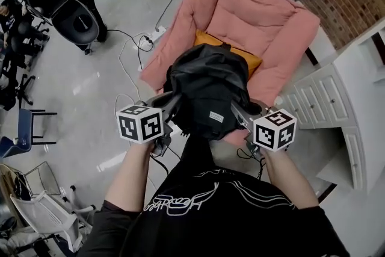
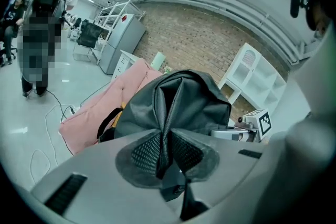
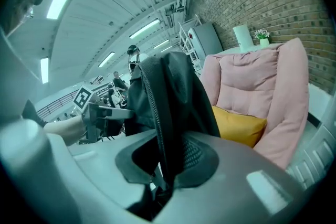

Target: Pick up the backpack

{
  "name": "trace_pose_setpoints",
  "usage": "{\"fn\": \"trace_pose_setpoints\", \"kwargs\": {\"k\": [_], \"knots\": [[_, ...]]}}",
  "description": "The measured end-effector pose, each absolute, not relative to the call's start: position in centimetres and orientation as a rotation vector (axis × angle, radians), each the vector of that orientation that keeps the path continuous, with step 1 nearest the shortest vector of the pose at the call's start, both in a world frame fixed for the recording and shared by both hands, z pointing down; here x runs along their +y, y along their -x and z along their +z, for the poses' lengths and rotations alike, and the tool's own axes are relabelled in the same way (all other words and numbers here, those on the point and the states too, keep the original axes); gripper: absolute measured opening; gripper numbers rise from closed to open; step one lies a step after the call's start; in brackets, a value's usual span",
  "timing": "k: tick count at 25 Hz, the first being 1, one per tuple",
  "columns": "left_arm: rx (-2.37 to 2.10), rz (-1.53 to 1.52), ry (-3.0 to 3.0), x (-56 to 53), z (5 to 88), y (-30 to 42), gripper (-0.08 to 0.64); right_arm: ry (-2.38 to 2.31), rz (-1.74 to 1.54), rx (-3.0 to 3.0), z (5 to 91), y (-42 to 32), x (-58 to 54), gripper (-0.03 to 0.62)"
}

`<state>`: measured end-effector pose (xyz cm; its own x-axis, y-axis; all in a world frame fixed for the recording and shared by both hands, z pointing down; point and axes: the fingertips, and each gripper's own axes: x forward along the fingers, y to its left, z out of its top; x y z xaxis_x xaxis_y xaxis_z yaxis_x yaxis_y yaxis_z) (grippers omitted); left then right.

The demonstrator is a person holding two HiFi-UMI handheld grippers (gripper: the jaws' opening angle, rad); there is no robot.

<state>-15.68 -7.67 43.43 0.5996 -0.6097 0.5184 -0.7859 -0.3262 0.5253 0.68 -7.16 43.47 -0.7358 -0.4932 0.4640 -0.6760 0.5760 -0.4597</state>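
Observation:
The black backpack (image 1: 207,90) hangs lifted between my two grippers, in front of the pink armchair (image 1: 252,15) with its orange cushion (image 1: 234,50). My left gripper (image 1: 171,104) is shut on a fold of the backpack's left side; in the left gripper view the fabric (image 2: 191,102) runs pinched between the pads (image 2: 144,152). At the bag's right side my right gripper (image 1: 237,110) is shut on a zipped edge, seen in the right gripper view as dark fabric (image 3: 168,86) clamped in the jaws (image 3: 169,160). Each gripper view shows the other gripper, the right gripper (image 2: 241,134) and the left gripper (image 3: 102,113).
White drawers and cabinets (image 1: 337,105) stand right of the armchair. Cables and a power strip (image 1: 141,42) lie on the grey floor to its left. A person carrying a black pack (image 1: 60,0) stands at far left, with chairs (image 1: 27,123) nearby.

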Motion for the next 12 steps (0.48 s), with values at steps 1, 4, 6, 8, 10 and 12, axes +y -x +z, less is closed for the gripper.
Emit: {"fn": "trace_pose_setpoints", "kwargs": {"k": [1, 4, 6, 8, 10, 12], "knots": [[-1.1, 0.285, -2.065, -6.9, 42.6, 15.6, 0.051, -0.96, 0.903, -2.533, 42.6, -0.8, -6.5, 0.048], [-1.098, 0.261, -2.097, -4.7, 40.1, 15.0, 0.049, -0.957, 0.86, -2.568, 40.0, -1.3, -4.5, 0.048], [-1.102, 0.246, -2.124, -3.4, 38.5, 14.6, 0.049, -0.962, 0.839, -2.6, 38.4, -1.8, -3.3, 0.048], [-1.108, 0.235, -2.151, -2.1, 37.1, 14.1, 0.049, -0.968, 0.823, -2.631, 36.8, -2.2, -1.9, 0.048], [-1.107, 0.222, -2.179, -1.0, 35.6, 14.0, 0.049, -0.974, 0.798, -2.655, 35.2, -2.3, -0.7, 0.048], [-1.102, 0.204, -2.198, -0.3, 34.1, 13.7, 0.049, -0.98, 0.775, -2.668, 33.6, -2.6, 0.1, 0.048]]}}
